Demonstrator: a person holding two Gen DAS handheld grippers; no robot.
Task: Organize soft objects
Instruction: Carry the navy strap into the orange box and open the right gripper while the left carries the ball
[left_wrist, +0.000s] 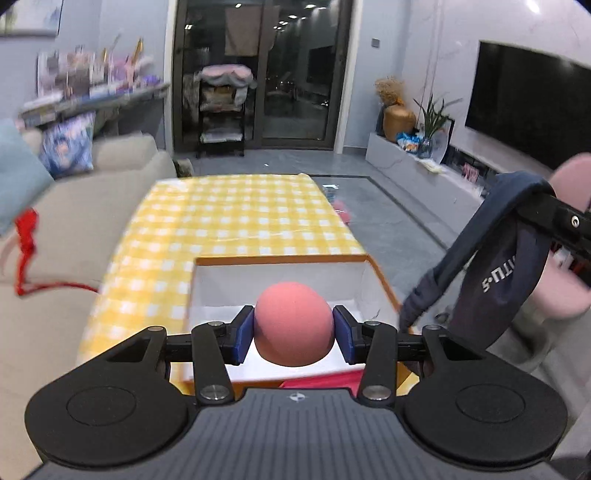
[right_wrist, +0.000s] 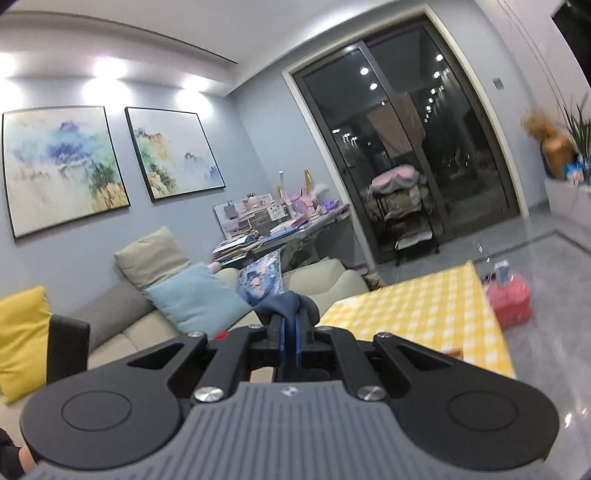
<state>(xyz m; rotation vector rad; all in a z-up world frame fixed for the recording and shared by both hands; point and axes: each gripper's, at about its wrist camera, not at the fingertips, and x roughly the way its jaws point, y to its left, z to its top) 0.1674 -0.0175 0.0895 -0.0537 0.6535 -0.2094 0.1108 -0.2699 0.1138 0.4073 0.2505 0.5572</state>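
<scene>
Left hand-held gripper (left_wrist: 294, 334): you pinch a pink ball (left_wrist: 294, 325) over the box (left_wrist: 280, 260).
Right hand-held gripper (right_wrist: 290, 332): you clamp navy cloth (right_wrist: 282, 304).

light: ceiling spots, wall glare | blur: edges | distortion: fisheye

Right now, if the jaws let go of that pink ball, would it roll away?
Probably it would drop into the white box below and stop at a wall. The pink ball is round, so it rolls easily. It looks like matte foam, likely light and squashy, not slippery.
</scene>
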